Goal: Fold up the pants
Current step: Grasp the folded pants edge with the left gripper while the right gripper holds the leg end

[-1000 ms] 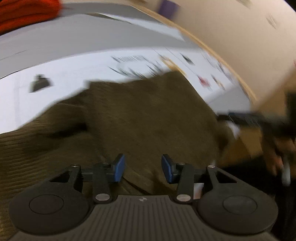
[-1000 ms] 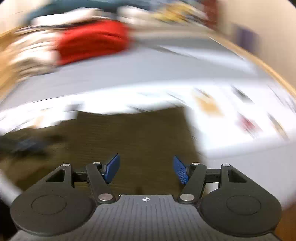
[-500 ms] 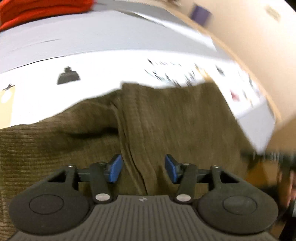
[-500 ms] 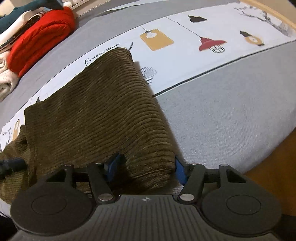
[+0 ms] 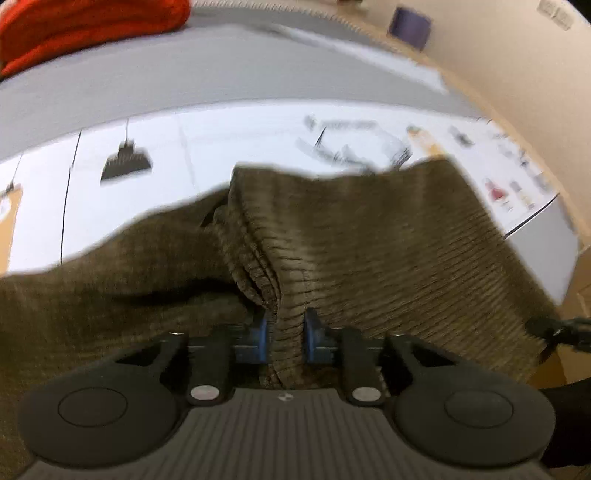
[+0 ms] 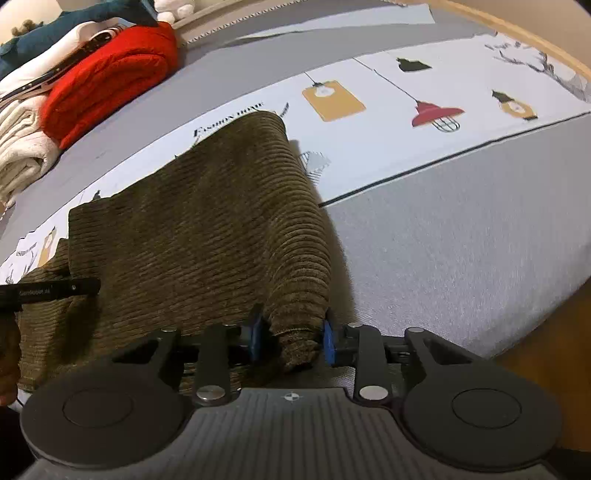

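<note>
The olive-brown corduroy pants (image 6: 207, 229) lie across the bed (image 6: 461, 240), half on the white printed band of the cover (image 6: 388, 122) with its lamp drawings and half on the plain grey part. The right gripper (image 6: 291, 338) is clenched on a rolled edge of the fabric at the near side, its blue fingers (image 6: 328, 341) pressed in on either side of the bunched cloth. The left gripper (image 5: 286, 334) is likewise pinched shut on a thick fold of the pants (image 5: 369, 240), the ribbed cloth gathered up between its blue fingers (image 5: 262, 332) and rising in a ridge just ahead of them. From the right wrist view, part of the left tool (image 6: 48, 290) shows as a dark bar lying over the far side of the pants. At the head of the bed sits a pile of folded clothes: a red knit (image 6: 107, 77), cream pieces (image 6: 22, 147) beside it and something teal (image 6: 66, 22) behind. The left view is blurred.
</note>
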A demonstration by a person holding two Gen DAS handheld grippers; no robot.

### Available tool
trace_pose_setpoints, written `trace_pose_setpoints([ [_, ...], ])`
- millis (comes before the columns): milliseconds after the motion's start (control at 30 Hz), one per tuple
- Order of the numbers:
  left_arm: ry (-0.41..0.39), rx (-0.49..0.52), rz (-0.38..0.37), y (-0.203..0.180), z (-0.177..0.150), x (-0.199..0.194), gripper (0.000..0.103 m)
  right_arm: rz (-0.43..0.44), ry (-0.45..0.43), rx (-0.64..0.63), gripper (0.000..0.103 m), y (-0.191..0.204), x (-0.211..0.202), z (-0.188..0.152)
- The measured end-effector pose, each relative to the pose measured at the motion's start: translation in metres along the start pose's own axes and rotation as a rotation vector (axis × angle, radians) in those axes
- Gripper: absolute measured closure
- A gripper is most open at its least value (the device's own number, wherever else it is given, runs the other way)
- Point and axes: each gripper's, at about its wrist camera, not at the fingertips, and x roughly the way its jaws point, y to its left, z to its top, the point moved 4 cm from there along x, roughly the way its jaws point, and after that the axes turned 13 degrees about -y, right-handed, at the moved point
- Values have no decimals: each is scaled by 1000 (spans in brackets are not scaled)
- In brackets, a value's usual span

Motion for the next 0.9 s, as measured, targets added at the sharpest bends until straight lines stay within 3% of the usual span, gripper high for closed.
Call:
trace_pose_setpoints([
  [67,-99,0,-27,-1,11,-14,84,9,-12,1,73,2,-3,1],
  [133,-148,29,-22,-2,16,-19,84,19,-20,-7,73,5,-7,1],
  [200,-83,48,29,3,5,-8,71,22,-18,-4,72,5,-7,1],
  [267,-1,77,118,8,-7,2,70,14,-2,1,65,5,-3,0],
  [333,-36,125,183,7,-6,-5,67,-6,9,12,57,2,-1,1],
  [367,-63,135,181,4,-2,-13,66,-14,16,30,56,0,1,1],
  [467,-105,125,92,-6,2,-33,65,-24,30,51,54,-2,4,1],
  [533,-89,132,26,-13,-2,-37,65,-23,35,60,54,-3,7,0],
  [600,-21,136,-79,-23,-12,-34,65,-24,40,67,54,-4,9,0],
  [667,106,147,-169,-33,-32,-21,65,-25,45,76,54,-4,11,-1],
  [700,179,180,-164,-35,-45,-12,67,-28,45,82,55,-4,11,-1],
  [800,168,294,-153,-44,-53,-8,67,-33,34,59,65,2,10,1],
  [900,169,199,-156,-35,-47,-11,63,-37,3,15,73,13,3,8],
])
